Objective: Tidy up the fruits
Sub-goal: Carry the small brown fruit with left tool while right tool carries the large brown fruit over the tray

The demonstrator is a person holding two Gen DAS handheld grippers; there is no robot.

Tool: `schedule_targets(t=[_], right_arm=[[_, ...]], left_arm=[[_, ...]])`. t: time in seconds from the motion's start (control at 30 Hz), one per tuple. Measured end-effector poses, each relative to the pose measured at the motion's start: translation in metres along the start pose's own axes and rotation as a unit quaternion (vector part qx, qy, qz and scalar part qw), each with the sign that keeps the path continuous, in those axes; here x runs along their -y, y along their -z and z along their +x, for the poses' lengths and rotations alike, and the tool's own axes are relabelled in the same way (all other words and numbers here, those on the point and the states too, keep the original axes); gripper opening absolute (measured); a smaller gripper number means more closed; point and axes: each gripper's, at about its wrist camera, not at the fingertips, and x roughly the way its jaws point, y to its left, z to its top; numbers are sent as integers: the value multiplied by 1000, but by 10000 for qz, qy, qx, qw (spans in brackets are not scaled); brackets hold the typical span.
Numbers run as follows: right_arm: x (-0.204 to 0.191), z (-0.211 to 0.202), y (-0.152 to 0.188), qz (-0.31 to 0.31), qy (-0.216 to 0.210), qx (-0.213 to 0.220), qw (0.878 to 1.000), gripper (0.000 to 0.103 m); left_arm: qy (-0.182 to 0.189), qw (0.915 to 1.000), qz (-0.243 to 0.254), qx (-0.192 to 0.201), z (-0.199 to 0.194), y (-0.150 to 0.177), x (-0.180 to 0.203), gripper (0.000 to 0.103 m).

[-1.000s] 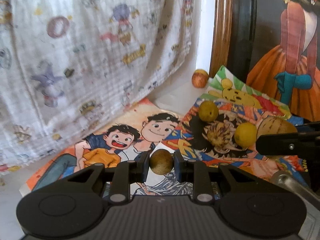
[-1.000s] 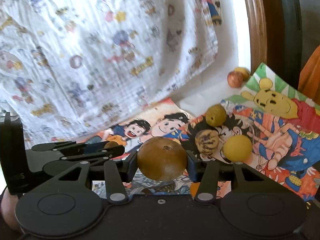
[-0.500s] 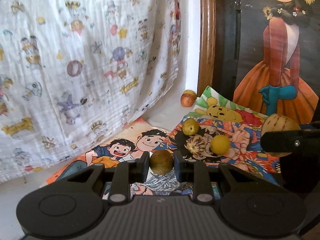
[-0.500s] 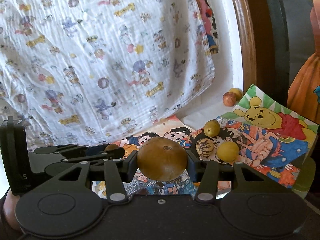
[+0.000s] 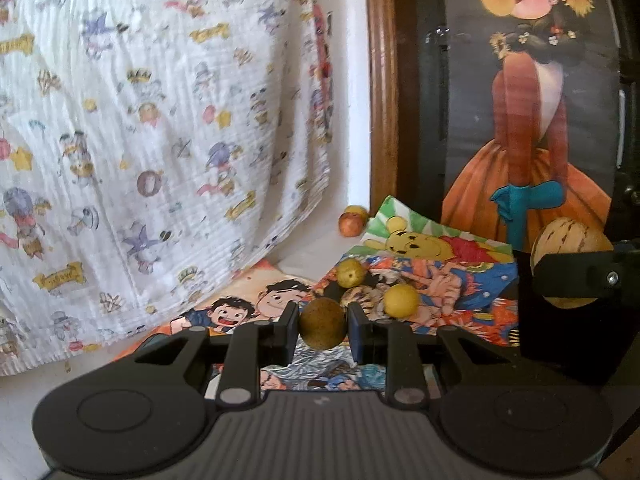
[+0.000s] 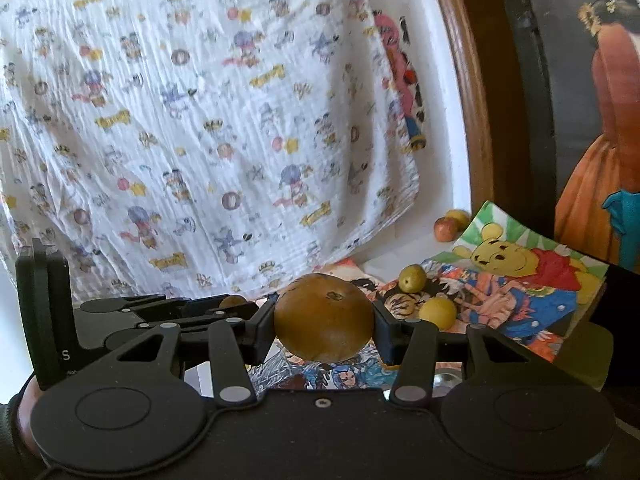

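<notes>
Left gripper [image 5: 322,328]: closed on a small brown round fruit [image 5: 322,322], pinched between both fingers, held up off the surface.
Right gripper [image 6: 323,329]: closed on a large brown fruit [image 6: 323,317], wider than the small one; both fingers pressed on its sides, held in the air.
Same large fruit, left view: pale striped skin [image 5: 570,248], partly behind a black finger of the right gripper [image 5: 576,278] at right edge.
Left gripper, right view: seen side-on at left [image 6: 168,312], small fruit barely peeking past it [image 6: 232,301].
Fruits lying loose: green-yellow fruit [image 5: 350,272], yellow fruit [image 5: 401,300], and a striped fruit between them [image 5: 362,296], mostly hidden by the left gripper's finger.
What they lie on: cartoon posters [image 5: 440,280] spread flat on a white table [image 5: 308,254]; no bowl or basket in view.
Far corner: reddish fruit [image 5: 350,224] with a yellow one [image 6: 459,216] just behind it, touching or nearly so, on the bare table near a wooden frame [image 5: 380,100].
Backdrop: white printed cloth [image 5: 160,100] hanging at left, painted girl in orange dress [image 5: 532,140] at right.
Hard to make out: shiny metal object under the right gripper [image 6: 444,380], mostly covered; pale green-yellow shape at right edge [image 6: 592,356], cut off, can't identify.
Person: hand [image 6: 24,412] at lower left, mostly out of frame.
</notes>
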Motion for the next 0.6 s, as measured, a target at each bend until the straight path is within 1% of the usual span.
schedule_targets(t=[0.17,0.37,0.5,0.6], right_arm=[[9,-34,8,73,112,170,9998,52],[24,-65,20,184,286,294,9990,52],[35,-74,29,275,411,283,9984,52],[41,-72,33,333,472,221,9981,52]], left_arm=[[147,9998,82,65,-20,3,23,28],[361,9992,188,33,-30,9,48,28],[530,9983,233,-68,-26,14,60,28],[651,9974,253,-174,-19,19,67,28]])
